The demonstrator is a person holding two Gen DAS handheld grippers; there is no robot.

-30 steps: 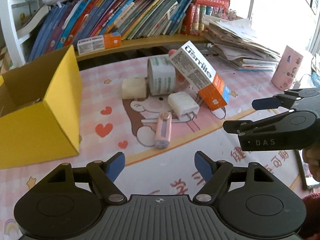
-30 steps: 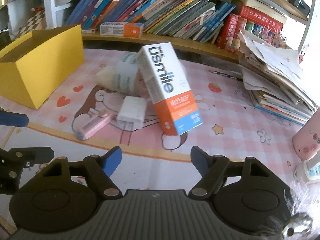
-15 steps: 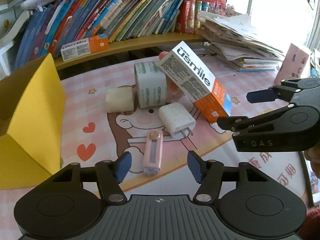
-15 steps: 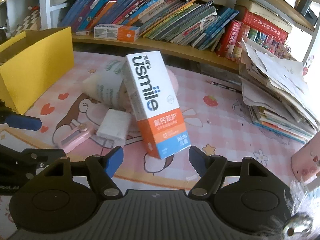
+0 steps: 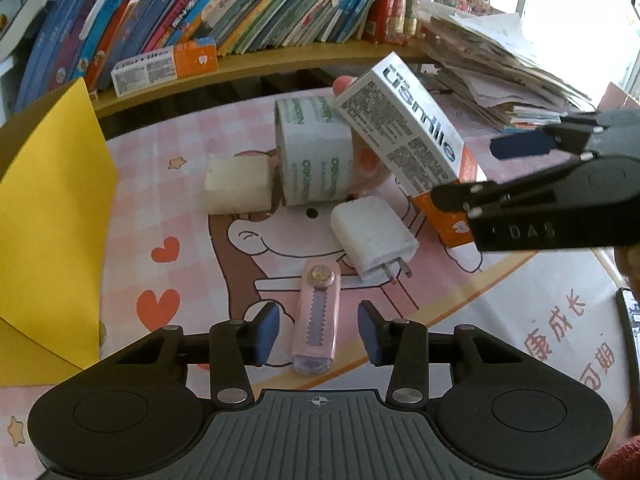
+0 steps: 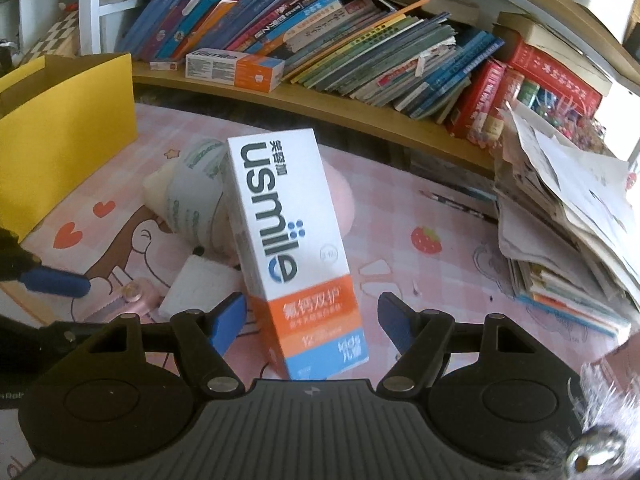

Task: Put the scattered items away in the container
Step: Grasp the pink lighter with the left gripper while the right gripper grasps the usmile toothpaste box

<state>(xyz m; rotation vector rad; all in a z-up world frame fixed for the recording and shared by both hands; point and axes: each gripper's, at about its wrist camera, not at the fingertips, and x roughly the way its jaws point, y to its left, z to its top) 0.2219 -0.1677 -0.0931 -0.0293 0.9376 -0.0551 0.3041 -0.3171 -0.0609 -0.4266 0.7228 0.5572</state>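
My left gripper (image 5: 318,330), fingers narrowing around the untouched pink cutter (image 5: 316,326), might skid it; right gripper (image 6: 310,316), spread, could topple the leaning toothpaste box (image 6: 288,232)

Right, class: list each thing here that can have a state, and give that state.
Yellow box: open at the top.
Toothpaste box: tilted, leaning on the pile.
Paper roll: on its side.
Pink cutter: flat, between the left tool's pads, untouched.
Right tool: open around the toothpaste box.

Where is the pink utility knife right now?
In the left wrist view, the pink utility knife lies on the mat between the left gripper's open fingers, just in front of the white charger.
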